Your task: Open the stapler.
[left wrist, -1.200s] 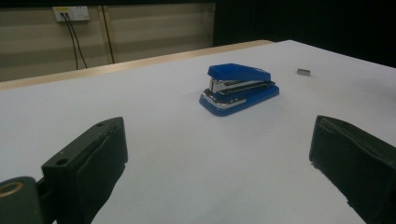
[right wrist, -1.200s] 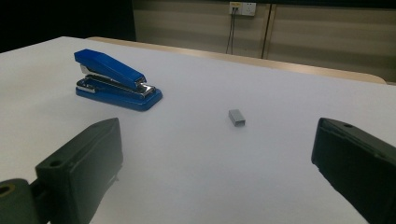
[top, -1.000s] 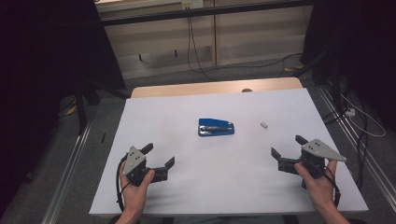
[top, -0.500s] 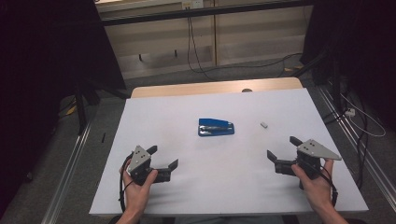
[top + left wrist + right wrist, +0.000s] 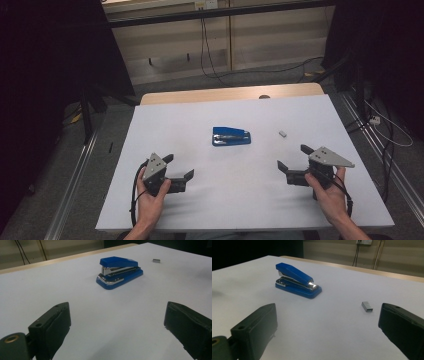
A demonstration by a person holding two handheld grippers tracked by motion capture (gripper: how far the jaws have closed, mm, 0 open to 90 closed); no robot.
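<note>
The blue stapler (image 5: 231,136) lies flat near the middle of the white table (image 5: 240,210) (a small strip of staples (image 5: 283,133) just to its right), well apart from the left gripper (image 5: 178,167) and right gripper (image 5: 295,159), both with jaws spread wide and empty.

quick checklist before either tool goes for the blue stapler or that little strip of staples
1. Left tool open wide enough: ok, jaws stand far apart.
2. Right tool open: ok, jaws spread, nothing between them.
3. Blue stapler free to grasp: ok, it sits flat on the white table, apart from both tools.
4. Staple strip reachable: ok, it lies alone to the right of the stapler, nearer the right tool.
5. Stapler loaded or empty: cannot tell.
6. Path clear: ok, bare table between each tool and the stapler.
</note>
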